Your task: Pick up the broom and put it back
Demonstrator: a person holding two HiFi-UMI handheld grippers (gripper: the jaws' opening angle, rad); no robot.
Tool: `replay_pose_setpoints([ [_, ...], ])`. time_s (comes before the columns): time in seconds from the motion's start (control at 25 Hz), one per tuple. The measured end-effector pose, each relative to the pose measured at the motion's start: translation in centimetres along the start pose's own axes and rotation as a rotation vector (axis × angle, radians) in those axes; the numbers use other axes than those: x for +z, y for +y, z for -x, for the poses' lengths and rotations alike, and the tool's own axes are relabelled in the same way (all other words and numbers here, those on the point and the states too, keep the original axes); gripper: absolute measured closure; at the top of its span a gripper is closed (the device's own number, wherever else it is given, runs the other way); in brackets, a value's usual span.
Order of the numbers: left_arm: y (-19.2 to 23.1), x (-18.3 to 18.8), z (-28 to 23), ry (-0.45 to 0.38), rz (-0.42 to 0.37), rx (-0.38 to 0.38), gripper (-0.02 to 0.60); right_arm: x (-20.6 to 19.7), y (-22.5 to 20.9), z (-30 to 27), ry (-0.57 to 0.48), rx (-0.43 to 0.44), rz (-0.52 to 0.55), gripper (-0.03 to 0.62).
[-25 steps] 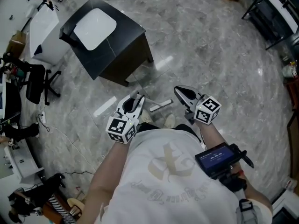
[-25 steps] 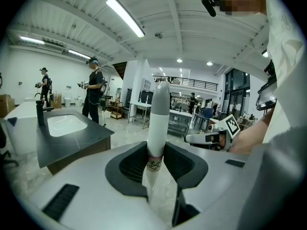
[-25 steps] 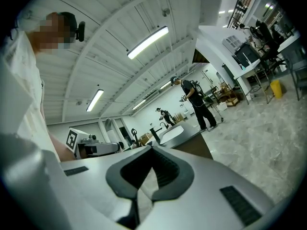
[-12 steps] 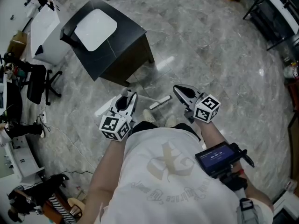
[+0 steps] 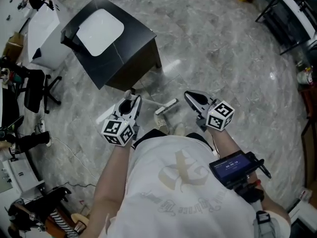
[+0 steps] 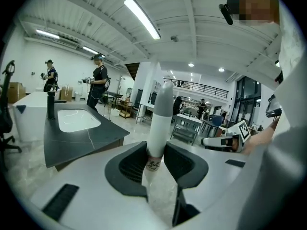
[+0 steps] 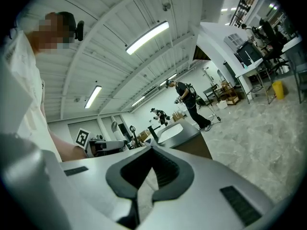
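The broom's white handle (image 6: 157,123) with a grey cap stands upright between the jaws of my left gripper (image 6: 154,152), which is shut on it. From the head view, that left gripper (image 5: 130,101) sits in front of the person's body, and the thin handle slants down to the pale broom head (image 5: 166,106) on the floor. My right gripper (image 5: 191,96) is to the right of the broom head, apart from it. In its own view the right gripper (image 7: 151,150) has its tips together with nothing between them.
A black cabinet with a white basin on top (image 5: 106,38) stands just beyond the left gripper. An office chair (image 5: 34,88) and cables lie at the left. Black racks (image 5: 292,19) line the upper right. People stand in the distance (image 6: 98,80).
My left gripper has moved to the left with the broom handle in it, and the broom head has shifted slightly the same way. The right gripper has hardly moved.
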State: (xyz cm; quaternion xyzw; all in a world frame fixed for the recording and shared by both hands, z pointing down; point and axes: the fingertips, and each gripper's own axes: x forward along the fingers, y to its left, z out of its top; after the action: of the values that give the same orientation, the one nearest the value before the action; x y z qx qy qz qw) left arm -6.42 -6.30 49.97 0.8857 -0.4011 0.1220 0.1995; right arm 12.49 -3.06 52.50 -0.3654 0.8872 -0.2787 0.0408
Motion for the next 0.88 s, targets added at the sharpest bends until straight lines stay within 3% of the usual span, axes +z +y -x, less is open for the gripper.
replay_pose_setpoints([
  [0.88,15.1,-1.3,-1.5,0.055,0.064,-0.022,0.465,1.2,-1.0,-11.3,0.074,-0.042,0.025,0.577],
])
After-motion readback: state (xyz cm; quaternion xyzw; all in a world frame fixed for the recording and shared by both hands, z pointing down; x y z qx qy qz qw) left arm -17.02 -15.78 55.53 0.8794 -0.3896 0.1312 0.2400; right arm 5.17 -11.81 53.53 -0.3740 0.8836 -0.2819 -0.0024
